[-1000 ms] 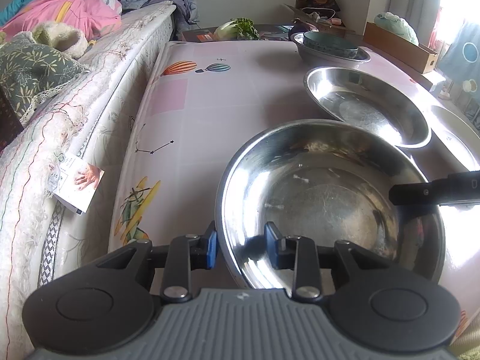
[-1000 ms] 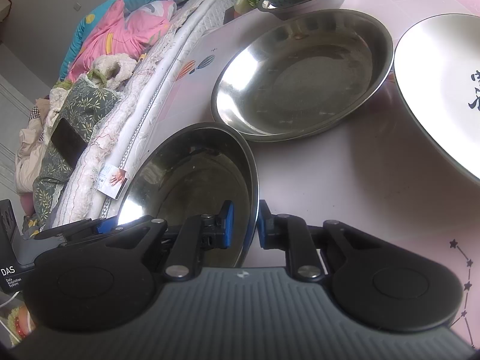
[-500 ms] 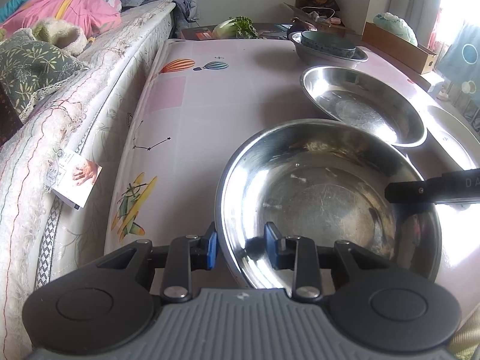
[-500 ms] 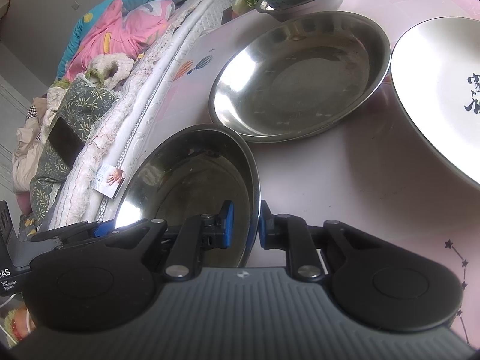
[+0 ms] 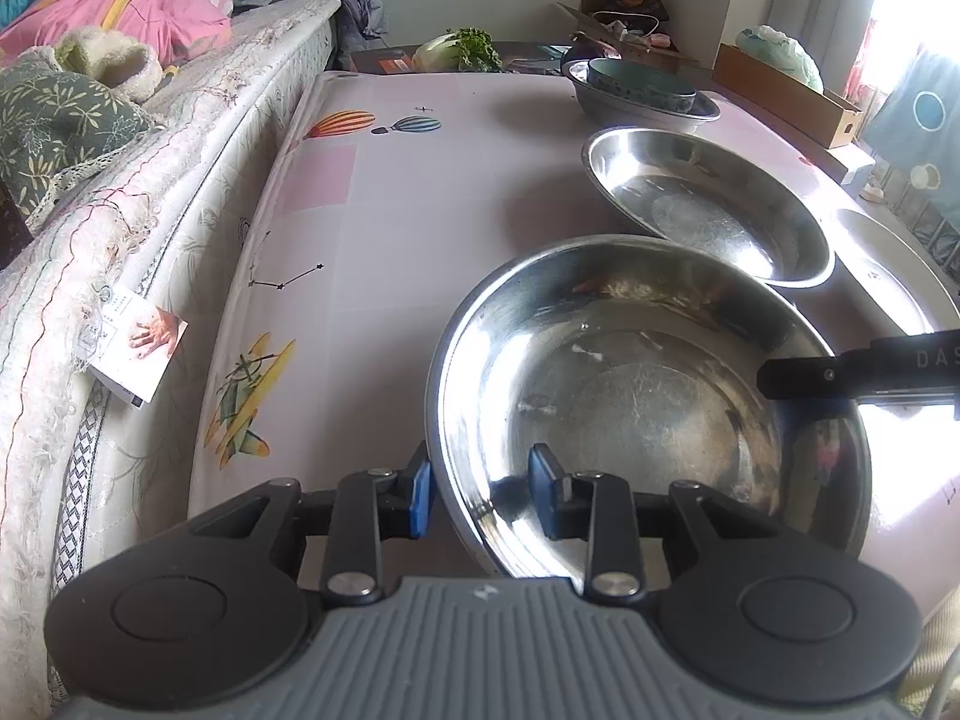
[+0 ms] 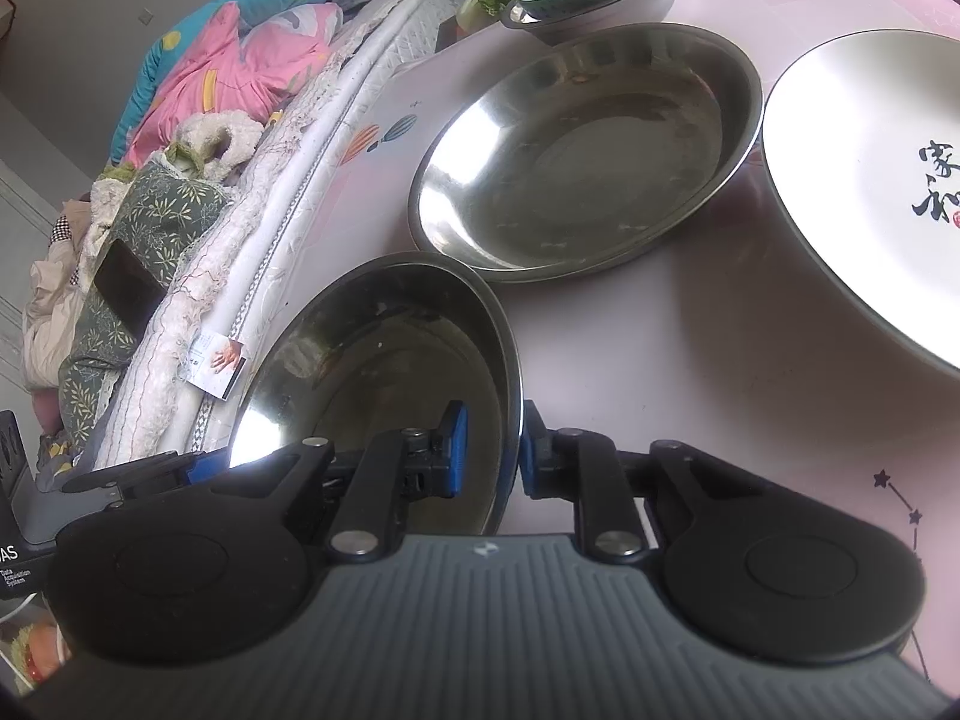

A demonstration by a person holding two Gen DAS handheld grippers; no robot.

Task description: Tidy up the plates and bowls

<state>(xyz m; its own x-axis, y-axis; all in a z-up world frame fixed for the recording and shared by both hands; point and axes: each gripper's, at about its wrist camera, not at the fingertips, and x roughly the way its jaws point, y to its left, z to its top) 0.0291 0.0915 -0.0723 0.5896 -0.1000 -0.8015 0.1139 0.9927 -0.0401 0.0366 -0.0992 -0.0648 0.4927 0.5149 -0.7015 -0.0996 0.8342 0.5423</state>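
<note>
Two-gripper hold on near steel bowl — rim pinched on opposite sides.

The near steel bowl (image 5: pixel 648 396) sits at the near edge of the table (image 5: pixel 384 228), just in front of the second steel bowl (image 5: pixel 708 204); the white plate (image 6: pixel 864 180) lies toward the right edge, and a small teal bowl (image 5: pixel 639 84) nested in a steel basin (image 5: pixel 648 111) stands at the far edge. The left gripper (image 5: pixel 480 495) straddles the near rim at a narrow gap; whether its pads press cannot be told. The right gripper (image 6: pixel 489 450) is pinched tight on the opposite rim. Judgement: confirm the left pads bite before lifting, raise both sides level — thin polished rim likely slips — then lower it centred into the second bowl.
</note>
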